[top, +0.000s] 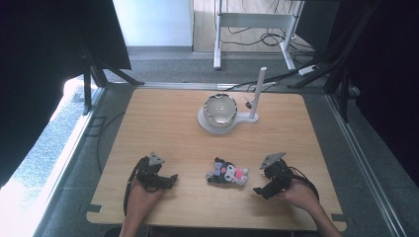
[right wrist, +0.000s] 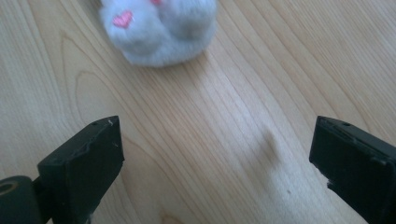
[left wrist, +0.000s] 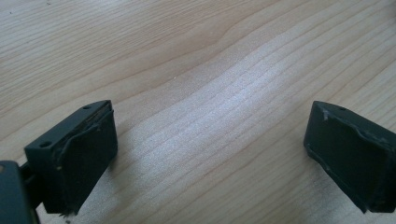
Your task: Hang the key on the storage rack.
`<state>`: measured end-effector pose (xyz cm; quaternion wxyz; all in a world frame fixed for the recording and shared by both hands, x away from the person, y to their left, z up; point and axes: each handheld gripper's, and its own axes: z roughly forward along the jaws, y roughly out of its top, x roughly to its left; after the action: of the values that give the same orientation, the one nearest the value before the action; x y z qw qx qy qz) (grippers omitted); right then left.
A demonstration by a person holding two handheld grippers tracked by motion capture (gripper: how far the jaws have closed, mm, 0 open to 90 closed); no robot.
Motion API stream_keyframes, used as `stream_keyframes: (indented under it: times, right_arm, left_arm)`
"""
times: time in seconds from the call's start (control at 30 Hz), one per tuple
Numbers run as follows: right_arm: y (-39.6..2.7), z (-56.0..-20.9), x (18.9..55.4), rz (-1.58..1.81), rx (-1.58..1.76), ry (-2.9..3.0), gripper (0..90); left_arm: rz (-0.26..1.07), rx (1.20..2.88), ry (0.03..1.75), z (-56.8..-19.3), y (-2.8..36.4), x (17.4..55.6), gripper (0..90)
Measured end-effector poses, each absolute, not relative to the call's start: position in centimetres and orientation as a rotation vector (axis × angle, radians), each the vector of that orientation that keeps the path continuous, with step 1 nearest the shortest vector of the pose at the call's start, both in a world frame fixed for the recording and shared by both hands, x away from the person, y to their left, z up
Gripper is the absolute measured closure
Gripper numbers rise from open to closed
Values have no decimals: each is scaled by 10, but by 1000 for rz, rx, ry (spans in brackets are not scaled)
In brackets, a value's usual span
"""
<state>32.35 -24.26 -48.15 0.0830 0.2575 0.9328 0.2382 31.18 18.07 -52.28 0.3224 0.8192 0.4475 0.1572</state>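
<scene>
A small plush toy (top: pixel 227 172), black, white and pink, lies on the wooden table (top: pixel 168 128) near its front edge, between my two grippers. Its white feet with a pink heart (right wrist: pixel 159 28) show at the top of the right gripper view, a short way beyond the jaws. My right gripper (top: pixel 262 190) rests low to the toy's right, open, with bare wood between its jaws (right wrist: pixel 215 158). My left gripper (top: pixel 170 178) sits to the toy's left, open over bare wood (left wrist: pixel 210 144). A hand holds each gripper.
A shiny bowl (top: pixel 220 108) sits on a white base (top: pixel 210 126) with an upright white post (top: pixel 258 91) at the table's far middle. Dark frame legs and cables lie on the floor beyond the table.
</scene>
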Motion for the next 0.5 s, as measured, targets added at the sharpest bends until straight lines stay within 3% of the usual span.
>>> stream_keyframes:
  times: [0.5]
  right_arm:
    - [-213,-469,339,602,681,2895,41]
  left_arm:
    - [411,2152,1174,-523,181,312,27]
